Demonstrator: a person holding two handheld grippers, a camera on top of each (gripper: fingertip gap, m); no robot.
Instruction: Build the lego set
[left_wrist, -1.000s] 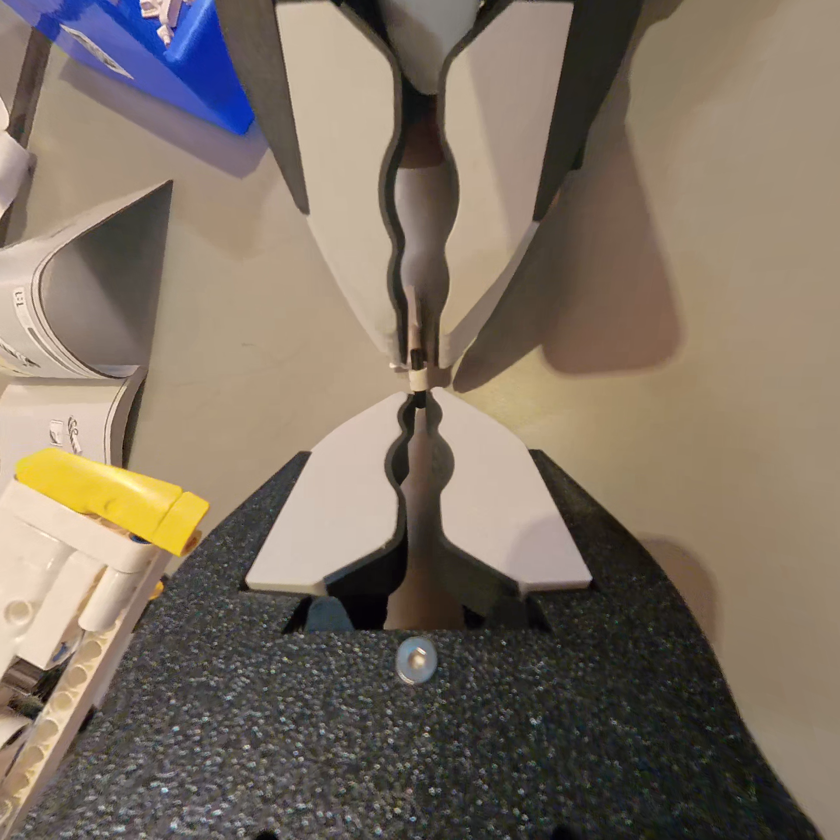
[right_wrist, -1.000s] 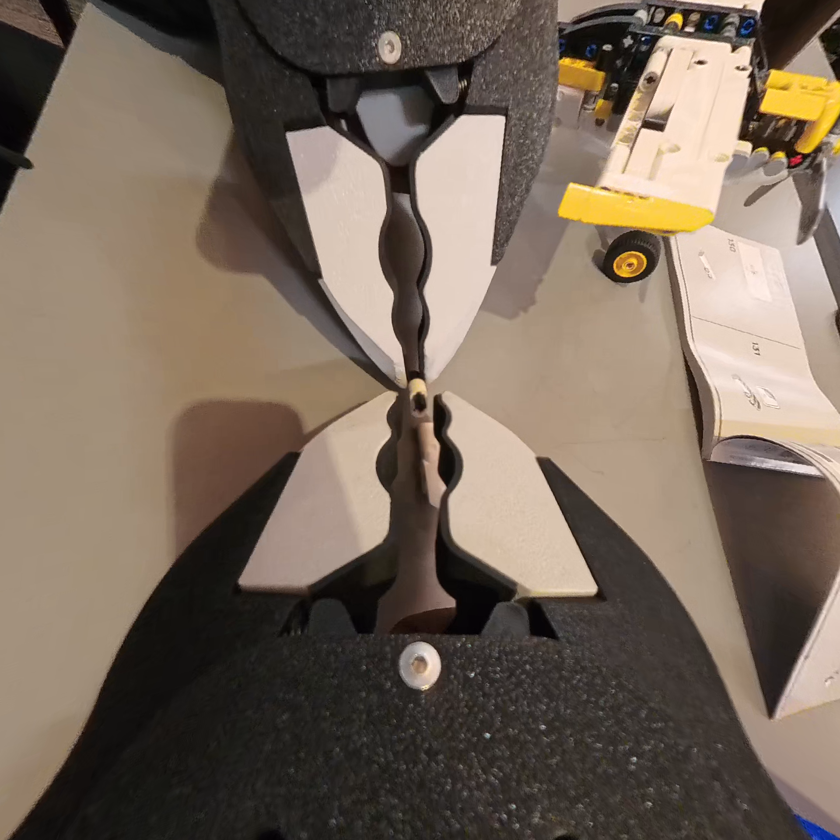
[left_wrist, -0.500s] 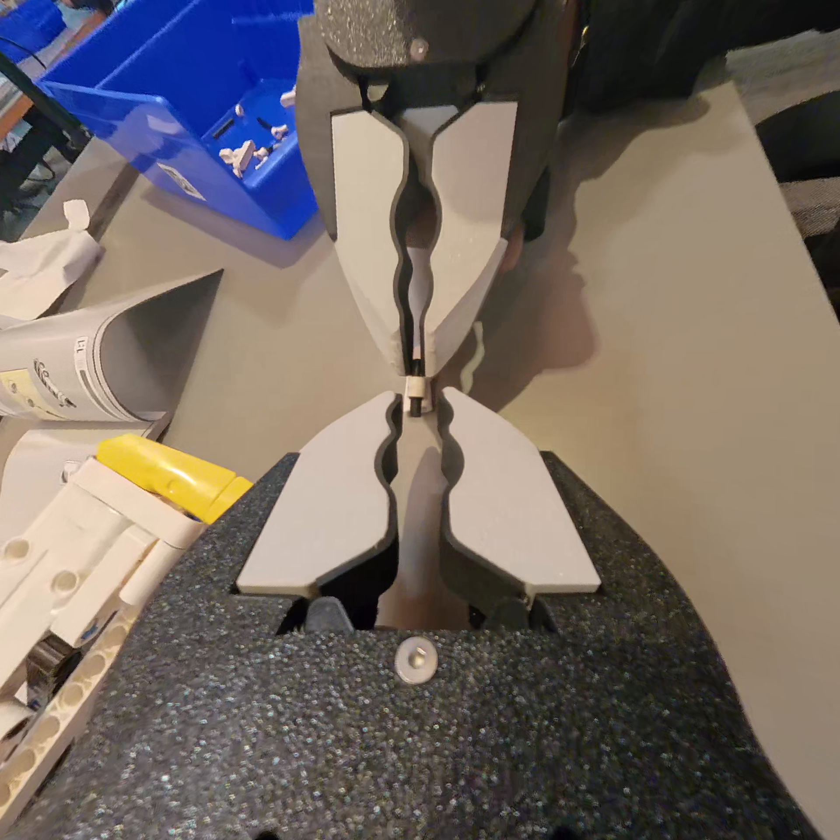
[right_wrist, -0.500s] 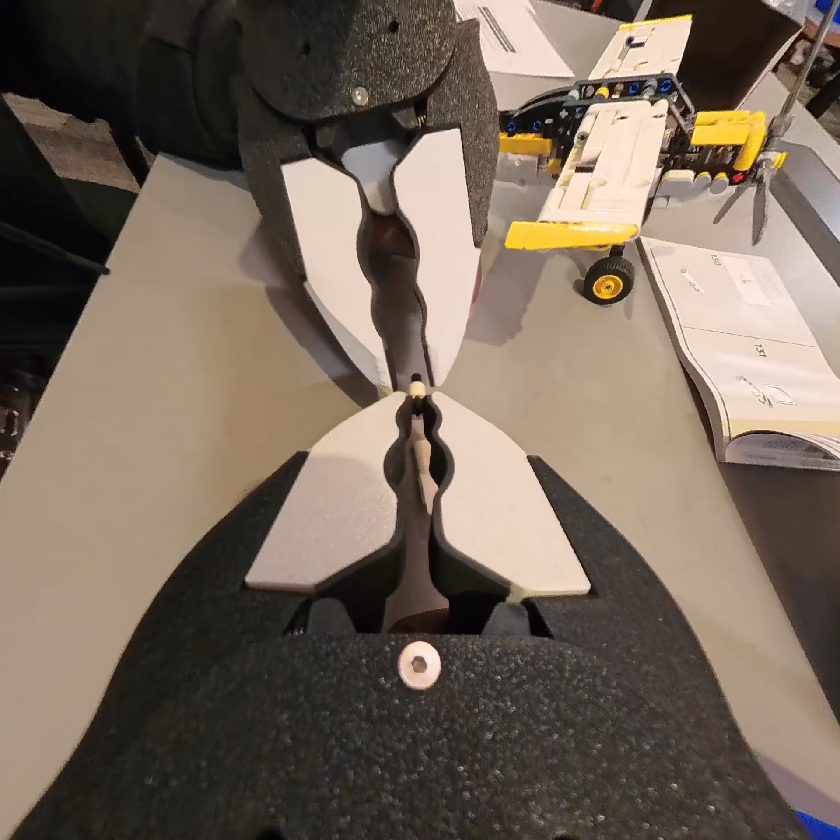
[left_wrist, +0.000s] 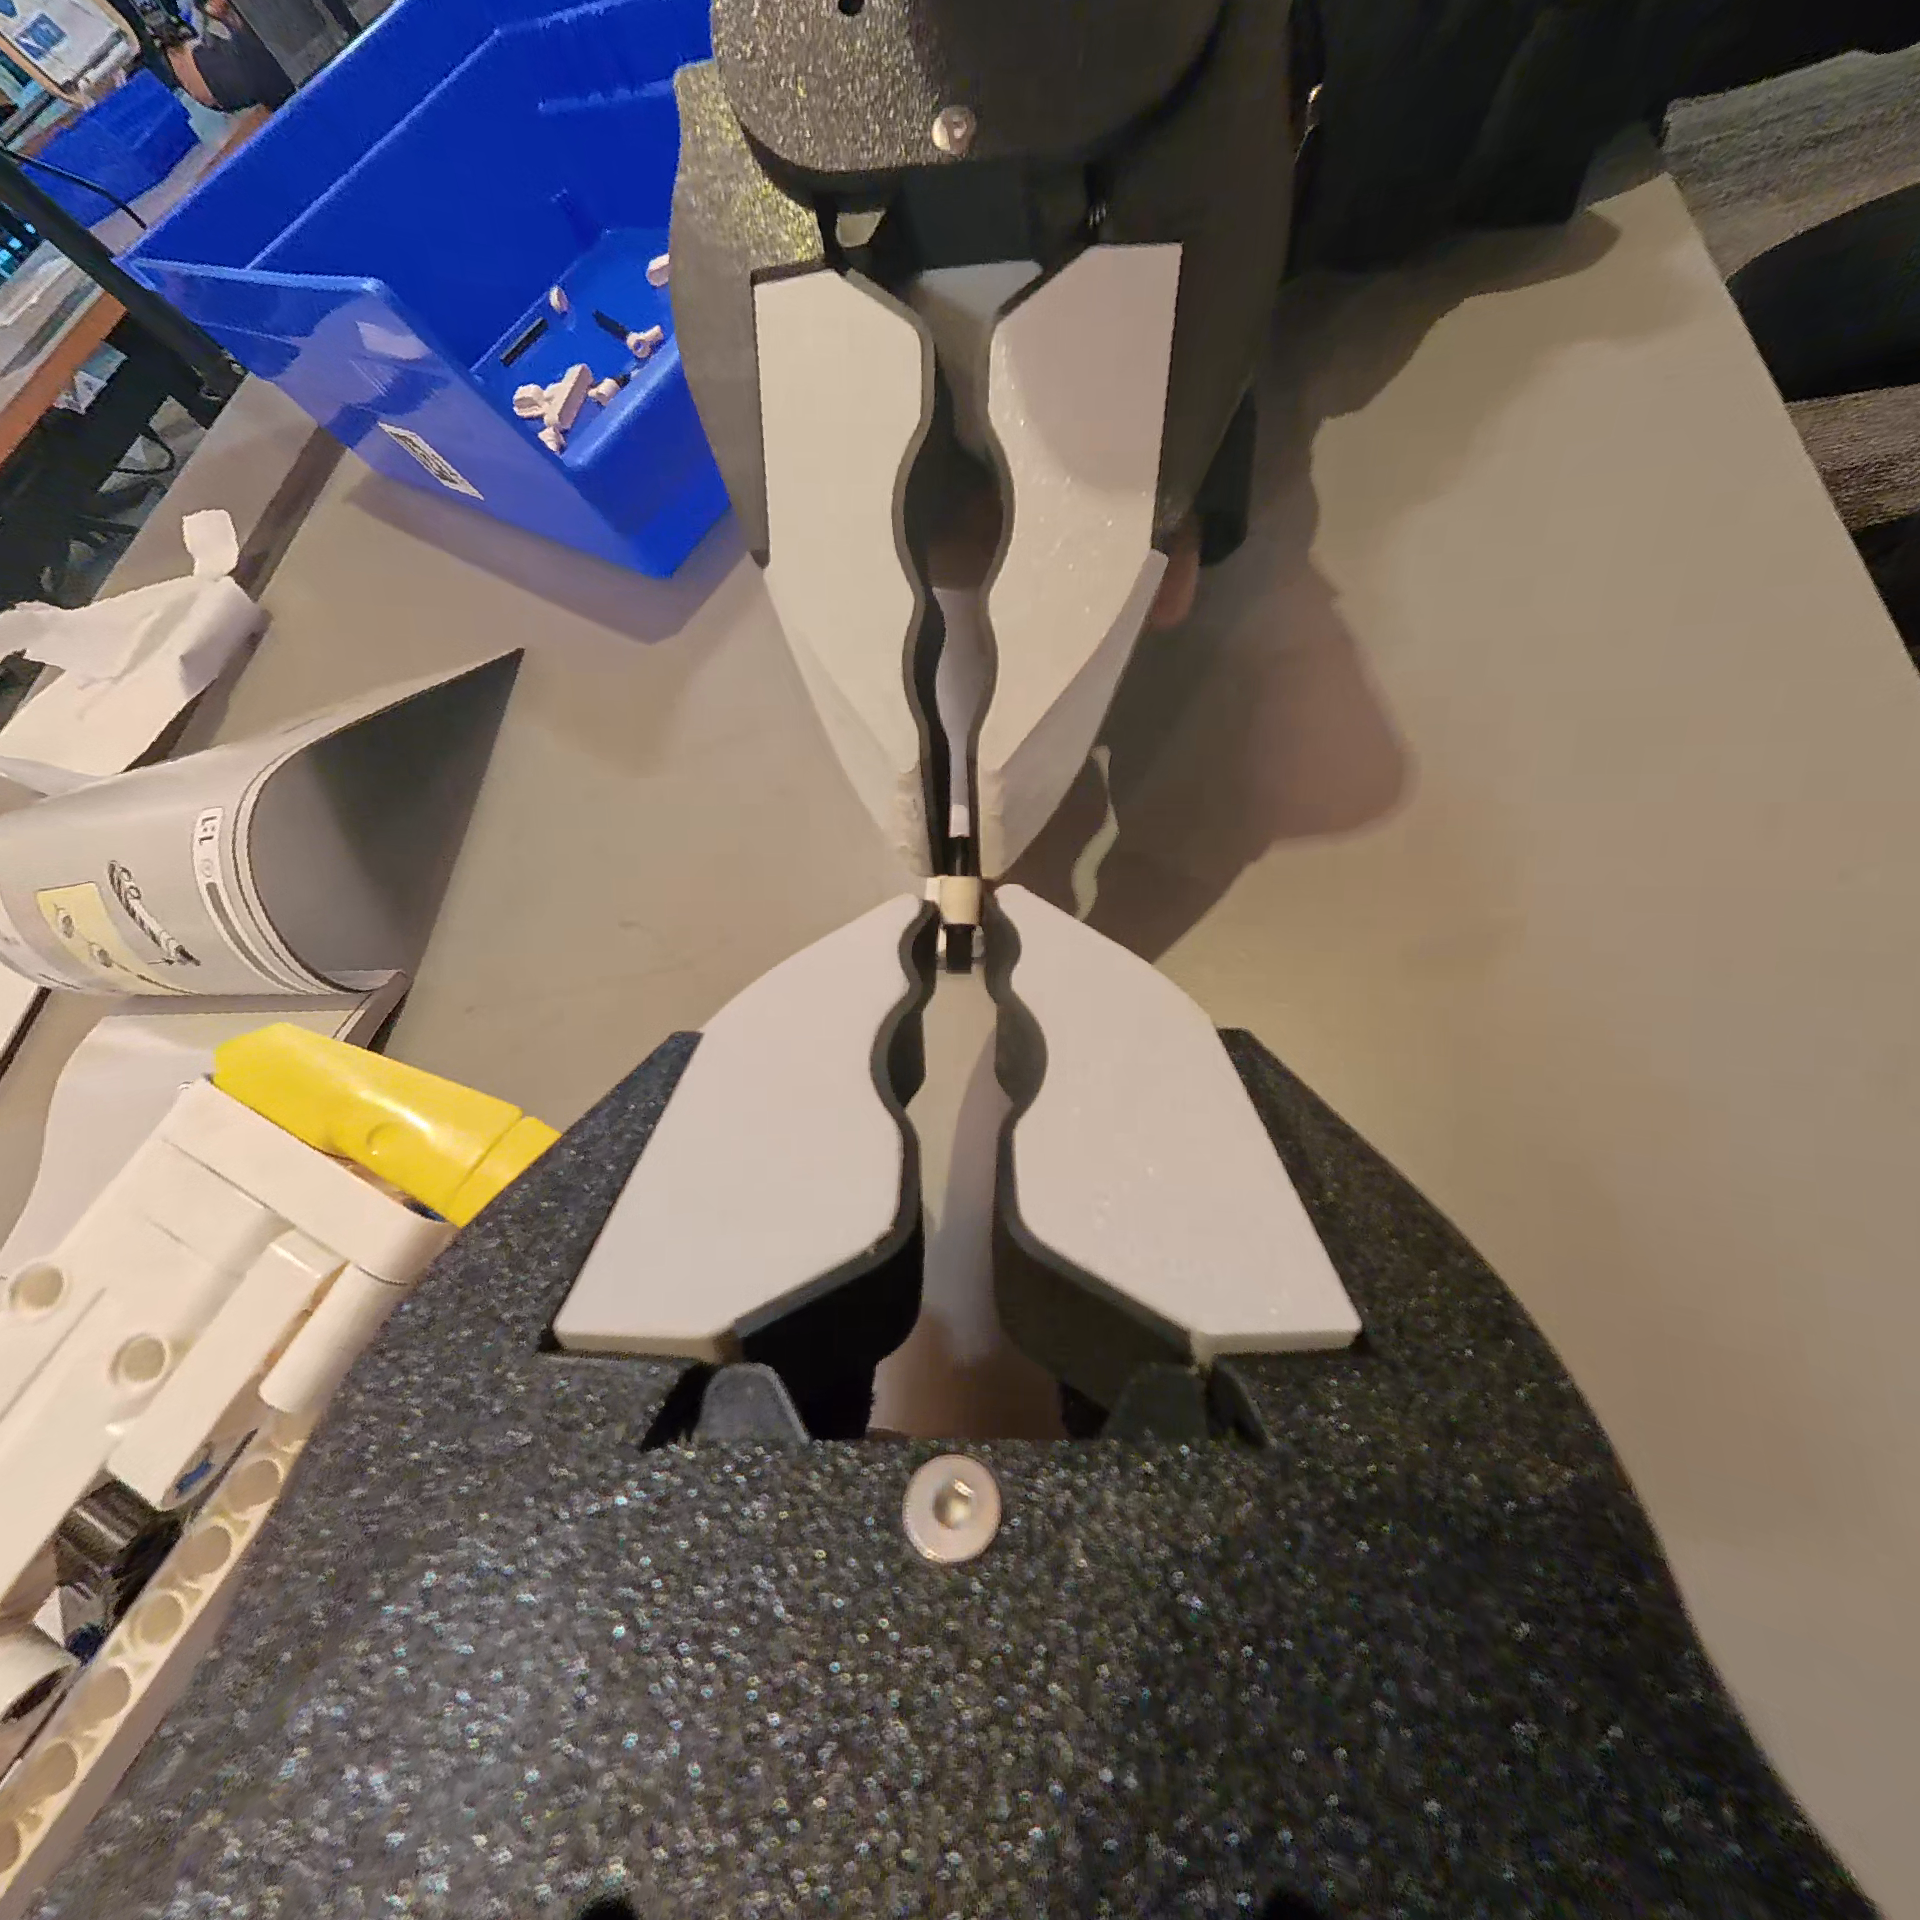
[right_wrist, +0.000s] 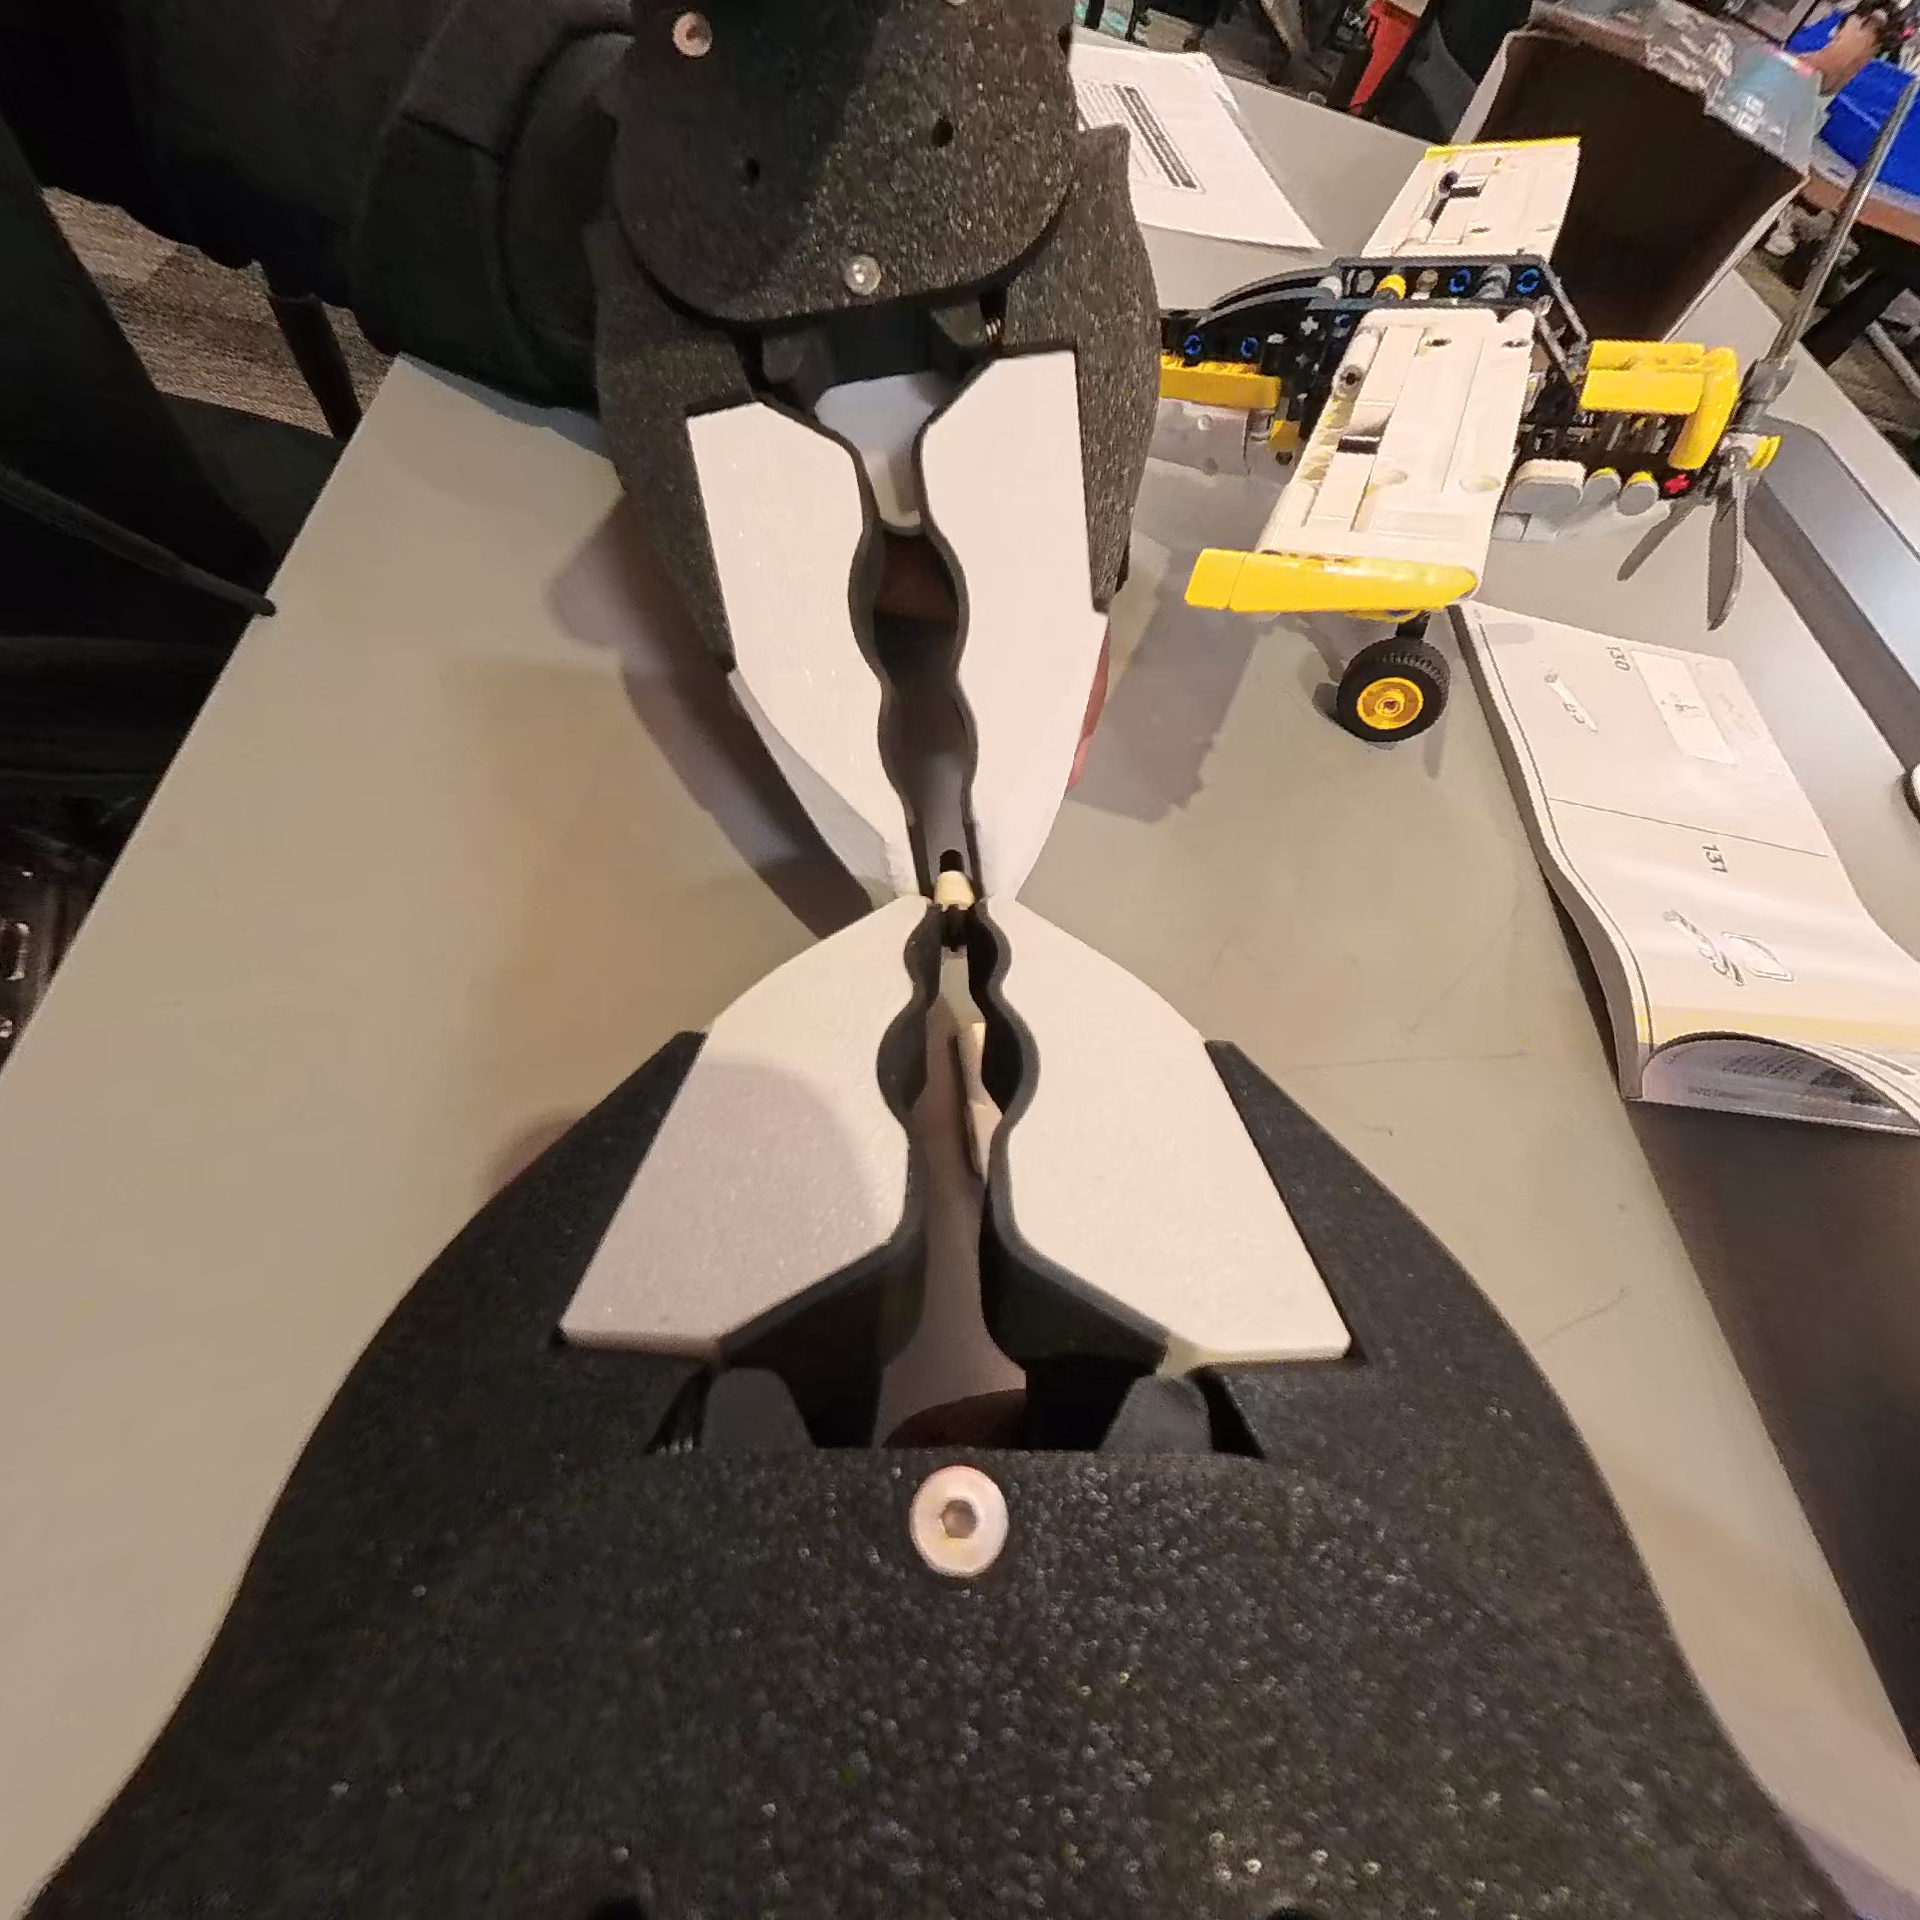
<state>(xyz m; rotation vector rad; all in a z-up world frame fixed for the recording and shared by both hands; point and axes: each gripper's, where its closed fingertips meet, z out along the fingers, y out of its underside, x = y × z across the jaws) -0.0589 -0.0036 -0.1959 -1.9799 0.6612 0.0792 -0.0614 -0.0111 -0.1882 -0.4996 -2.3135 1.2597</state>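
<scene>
My two grippers meet tip to tip above the grey table (left_wrist: 1507, 1039). Between them is a thin black axle (left_wrist: 962, 945) with a small cream bush (left_wrist: 956, 900) on it. In the left wrist view, my left gripper (left_wrist: 956, 920) has its fingertips closed on the bush. The axle runs back into the left gripper's jaw gap. My right gripper (left_wrist: 956, 857) faces it from above. In the right wrist view, my right gripper (right_wrist: 951, 923) is shut on the black axle (right_wrist: 950, 930). The bush (right_wrist: 953, 891) sits just past its tips, inside the tips of the left gripper (right_wrist: 951, 878).
A white and yellow brick-built plane (right_wrist: 1434, 468) stands to the right, next to an open instruction booklet (right_wrist: 1704, 852). In the left wrist view the plane (left_wrist: 260, 1195) and the booklet (left_wrist: 208, 862) lie at the left. A blue bin (left_wrist: 436, 343) with small pale parts stands behind them, beside crumpled paper (left_wrist: 114, 644). My left and right fingertips are right by each other. The plane (left_wrist: 260, 1195) is about equally far from each gripper, around 10 centimeters. It turns up in the right wrist view (right_wrist: 1378, 537) as well.
A second ago my left gripper pinched the axle and the right stood open around it. The right then shut on the axle. The left opened, then narrowed onto the bush. Both views tilted up.
</scene>
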